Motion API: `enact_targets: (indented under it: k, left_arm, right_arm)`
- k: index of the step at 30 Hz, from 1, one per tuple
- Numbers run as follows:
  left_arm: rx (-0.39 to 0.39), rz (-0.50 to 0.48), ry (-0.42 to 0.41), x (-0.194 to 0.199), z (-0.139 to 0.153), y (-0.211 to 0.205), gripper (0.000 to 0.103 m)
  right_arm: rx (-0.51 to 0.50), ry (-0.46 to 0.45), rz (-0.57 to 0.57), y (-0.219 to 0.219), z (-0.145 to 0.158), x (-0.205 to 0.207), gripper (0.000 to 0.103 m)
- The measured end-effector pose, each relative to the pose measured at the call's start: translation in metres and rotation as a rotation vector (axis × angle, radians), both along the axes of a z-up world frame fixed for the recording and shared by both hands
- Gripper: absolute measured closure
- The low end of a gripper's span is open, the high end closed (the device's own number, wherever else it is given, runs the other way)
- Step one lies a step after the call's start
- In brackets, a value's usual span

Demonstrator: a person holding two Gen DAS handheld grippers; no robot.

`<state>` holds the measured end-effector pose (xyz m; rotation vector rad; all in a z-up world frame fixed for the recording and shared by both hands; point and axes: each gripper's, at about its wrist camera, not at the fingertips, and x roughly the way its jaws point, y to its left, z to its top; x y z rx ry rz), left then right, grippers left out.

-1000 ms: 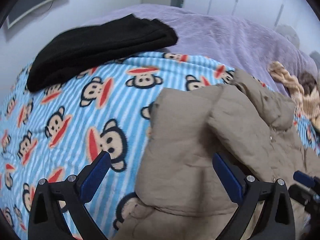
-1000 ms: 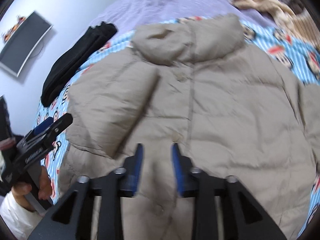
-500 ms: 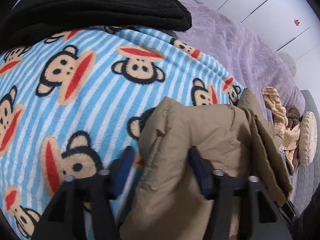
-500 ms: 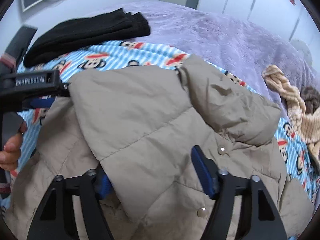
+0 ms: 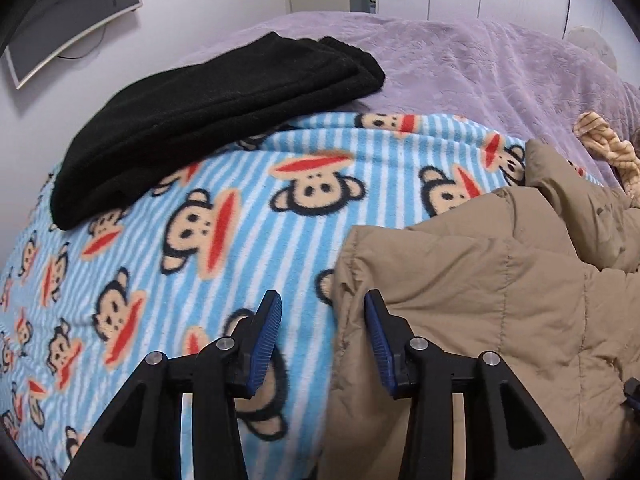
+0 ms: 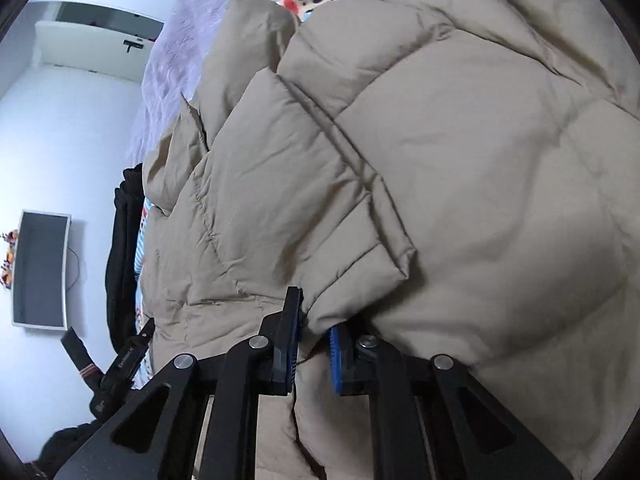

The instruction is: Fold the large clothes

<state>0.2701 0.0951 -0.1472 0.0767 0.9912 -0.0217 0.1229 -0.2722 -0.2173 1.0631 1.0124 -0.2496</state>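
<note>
A tan puffer jacket (image 5: 500, 292) lies on a blue striped monkey-print blanket (image 5: 200, 240) on the bed. My left gripper (image 5: 322, 332) is open, low over the blanket, its right finger touching the jacket's left edge. In the right wrist view the jacket (image 6: 460, 152) fills the frame with a sleeve (image 6: 296, 184) folded across its body. My right gripper (image 6: 314, 340) is shut on the cuff end of that sleeve. The left gripper also shows in the right wrist view (image 6: 120, 364) at the lower left.
A folded black garment (image 5: 208, 108) lies at the blanket's far left edge on the purple bedspread (image 5: 480, 64). A beige knitted item (image 5: 608, 148) lies far right. A monitor (image 5: 72, 20) hangs on the wall; closet doors stand behind.
My left gripper let go of the jacket's edge and drew back, jaws open. My right gripper closed on the sleeve cuff and carried it across the jacket.
</note>
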Motion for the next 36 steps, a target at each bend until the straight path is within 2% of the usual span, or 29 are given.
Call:
enact_targets:
  k: [3, 6, 9, 12, 14, 16, 17, 18, 20, 23, 26, 31, 36]
  left_arm:
    - [-0.005, -0.004, -0.029, -0.008, 0.018, 0.012, 0.058]
    - [-0.031, -0.061, -0.032, -0.017, 0.027, 0.013, 0.058]
    - [0.009, -0.107, -0.003, -0.019, 0.016, -0.001, 0.058]
    - [0.018, -0.087, 0.039, -0.021, -0.006, -0.011, 0.058]
    - [0.014, -0.064, 0.054, -0.022, -0.019, -0.011, 0.058]
    - [0.029, -0.068, 0.056, -0.023, -0.027, -0.012, 0.056]
    - [0.047, -0.073, 0.052, -0.022, -0.030, -0.013, 0.049]
    - [0.068, -0.073, 0.046, -0.022, -0.033, -0.013, 0.043]
    - [0.061, -0.077, 0.052, -0.018, -0.037, -0.011, 0.041]
    - [0.048, -0.070, 0.068, -0.015, -0.038, -0.007, 0.038]
    - [0.065, -0.061, 0.074, -0.018, -0.031, -0.008, 0.038]
    - [0.042, -0.072, 0.080, -0.041, -0.006, -0.010, 0.038]
    - [0.013, -0.139, 0.121, -0.081, 0.005, -0.036, 0.038]
  right_arm:
    - [-0.045, 0.035, 0.043, -0.002, 0.014, -0.003, 0.082]
    - [-0.196, 0.053, 0.057, -0.004, 0.040, -0.016, 0.082]
    - [-0.326, 0.003, 0.086, -0.002, 0.067, -0.018, 0.082]
    - [-0.375, -0.041, 0.166, -0.003, 0.075, 0.010, 0.082]
    - [-0.392, -0.061, 0.204, -0.005, 0.071, 0.031, 0.082]
    - [-0.396, -0.035, 0.222, -0.008, 0.059, 0.048, 0.082]
    - [-0.381, -0.020, 0.220, -0.010, 0.052, 0.053, 0.082]
    - [-0.362, -0.009, 0.217, -0.010, 0.047, 0.053, 0.082]
    - [-0.341, 0.035, 0.224, -0.005, 0.034, 0.047, 0.083]
    - [-0.377, 0.069, 0.265, 0.006, 0.020, 0.037, 0.086]
    - [-0.426, 0.060, 0.292, 0.010, 0.020, 0.035, 0.087]
    - [-0.393, 0.086, 0.256, 0.000, 0.032, 0.031, 0.084]
    - [-0.328, 0.068, 0.217, -0.008, 0.043, -0.004, 0.082]
